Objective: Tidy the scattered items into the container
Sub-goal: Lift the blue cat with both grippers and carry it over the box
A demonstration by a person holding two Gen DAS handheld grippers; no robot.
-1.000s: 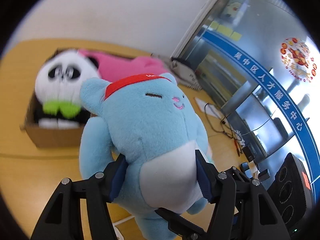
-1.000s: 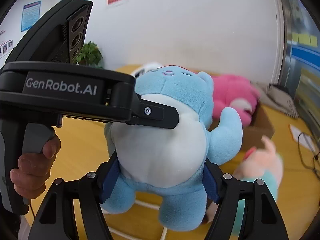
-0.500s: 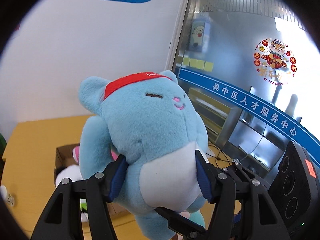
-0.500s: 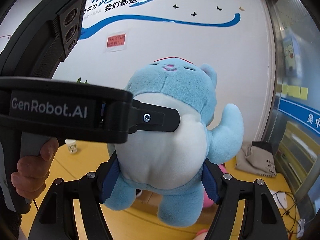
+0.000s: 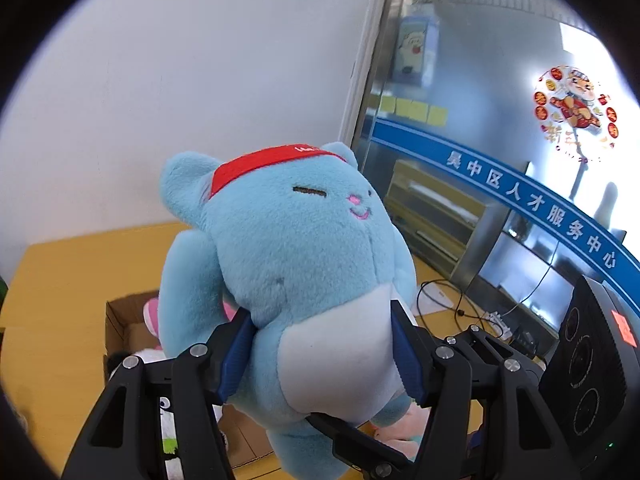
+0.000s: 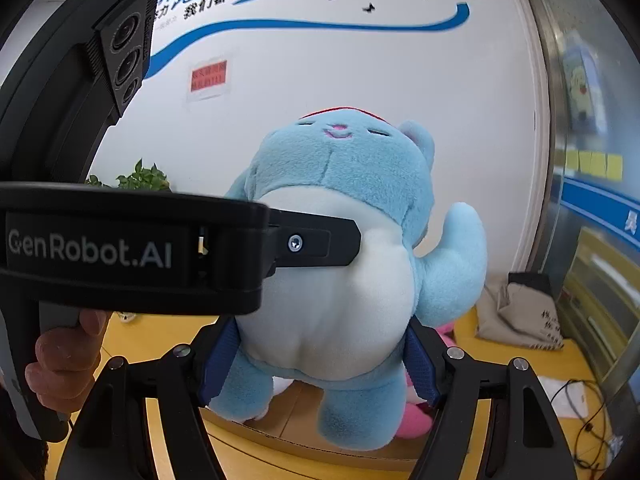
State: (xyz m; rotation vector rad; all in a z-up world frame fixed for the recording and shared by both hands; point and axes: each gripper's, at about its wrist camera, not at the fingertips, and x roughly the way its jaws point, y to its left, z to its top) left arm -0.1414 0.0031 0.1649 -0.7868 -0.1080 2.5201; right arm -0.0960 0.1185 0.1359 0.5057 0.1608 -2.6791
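Blue plush cat (image 5: 304, 280) is pinched at the waist by both the left gripper (image 5: 320, 354) and the right gripper (image 6: 320, 356), held mid-frame above the cardboard box (image 5: 120, 320) at lower left. Risk judged: uneven release could leave it snagged, or dropped outside the box.

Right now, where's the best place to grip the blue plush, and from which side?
Grip the blue plush across its white belly, pads on its flanks, coming from the front. The belly is the widest, softest part and squeezes evenly. Both the left gripper and right gripper clamp it there.
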